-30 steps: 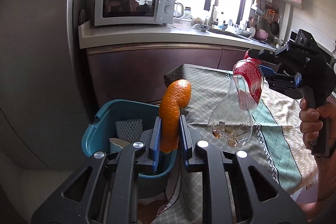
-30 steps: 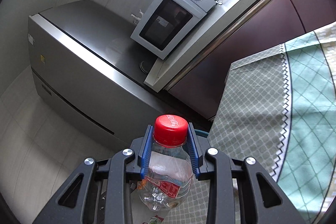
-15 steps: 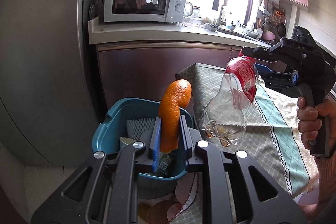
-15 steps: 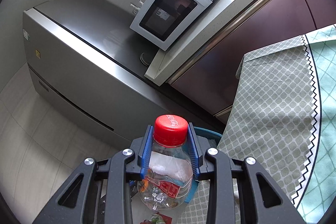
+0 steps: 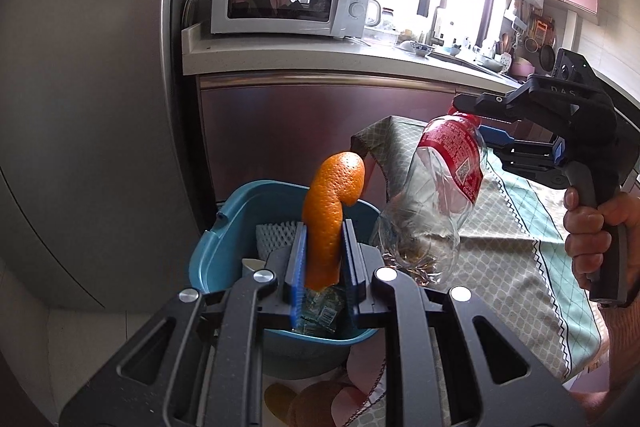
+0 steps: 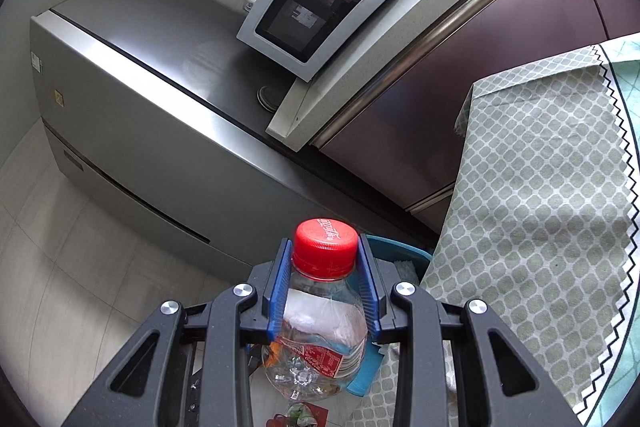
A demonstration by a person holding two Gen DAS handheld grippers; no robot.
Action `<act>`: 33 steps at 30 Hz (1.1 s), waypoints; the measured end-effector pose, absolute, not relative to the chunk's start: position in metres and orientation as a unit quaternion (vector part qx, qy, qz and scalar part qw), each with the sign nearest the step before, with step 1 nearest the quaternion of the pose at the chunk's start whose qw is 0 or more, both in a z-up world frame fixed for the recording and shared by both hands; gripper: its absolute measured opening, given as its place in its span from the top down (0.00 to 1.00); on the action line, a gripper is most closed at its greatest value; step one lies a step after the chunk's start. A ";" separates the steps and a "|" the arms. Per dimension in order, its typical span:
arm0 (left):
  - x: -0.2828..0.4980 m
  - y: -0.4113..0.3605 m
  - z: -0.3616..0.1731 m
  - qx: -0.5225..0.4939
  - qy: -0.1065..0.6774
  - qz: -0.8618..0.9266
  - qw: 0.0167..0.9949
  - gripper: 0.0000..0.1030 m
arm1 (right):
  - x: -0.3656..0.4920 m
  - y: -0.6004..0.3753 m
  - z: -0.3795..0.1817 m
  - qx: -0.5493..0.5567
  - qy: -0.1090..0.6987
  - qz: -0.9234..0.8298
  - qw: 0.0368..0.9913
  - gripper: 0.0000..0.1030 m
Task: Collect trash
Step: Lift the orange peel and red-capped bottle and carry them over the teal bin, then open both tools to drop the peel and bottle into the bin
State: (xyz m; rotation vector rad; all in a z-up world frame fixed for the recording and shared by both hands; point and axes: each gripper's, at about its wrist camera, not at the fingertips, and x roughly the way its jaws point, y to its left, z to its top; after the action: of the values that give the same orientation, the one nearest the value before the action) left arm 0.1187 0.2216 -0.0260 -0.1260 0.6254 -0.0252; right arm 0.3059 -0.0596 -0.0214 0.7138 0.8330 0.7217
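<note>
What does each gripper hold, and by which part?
Left gripper: orange peel, by its lower end. Right gripper: plastic bottle, at the neck under its red cap.

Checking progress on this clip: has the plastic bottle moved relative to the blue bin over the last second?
Yes. In the left wrist view, the plastic bottle now hangs closer to the blue bin, its base near the rim.

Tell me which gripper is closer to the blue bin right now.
Left. The left gripper holds the orange peel right over the blue bin. The right gripper holds the plastic bottle higher, beside the bin's table-side rim.
</note>
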 end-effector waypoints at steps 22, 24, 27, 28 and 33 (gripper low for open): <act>0.144 0.235 -0.053 -0.074 0.342 0.011 0.937 0.83 | 0.321 -0.021 -0.049 0.304 0.426 0.331 0.785 0.71; 0.147 0.236 -0.057 -0.075 0.345 0.012 0.935 0.83 | 0.323 -0.016 -0.051 0.296 0.430 0.330 0.786 0.71; 0.153 0.237 -0.062 -0.076 0.350 0.016 0.933 0.83 | 0.326 -0.009 -0.056 0.289 0.438 0.328 0.786 0.71; 0.156 0.238 -0.064 -0.077 0.352 0.017 0.933 0.83 | 0.326 -0.007 -0.058 0.287 0.440 0.328 0.785 0.71; 0.167 0.240 -0.076 -0.078 0.365 0.023 0.928 0.82 | 0.329 0.004 -0.065 0.272 0.455 0.328 0.782 0.71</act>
State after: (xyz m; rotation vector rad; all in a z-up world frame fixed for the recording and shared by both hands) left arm 0.1673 0.2395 -0.0759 -0.1607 0.7472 0.0478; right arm 0.3293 0.0037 -0.0651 0.5867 0.9827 0.7072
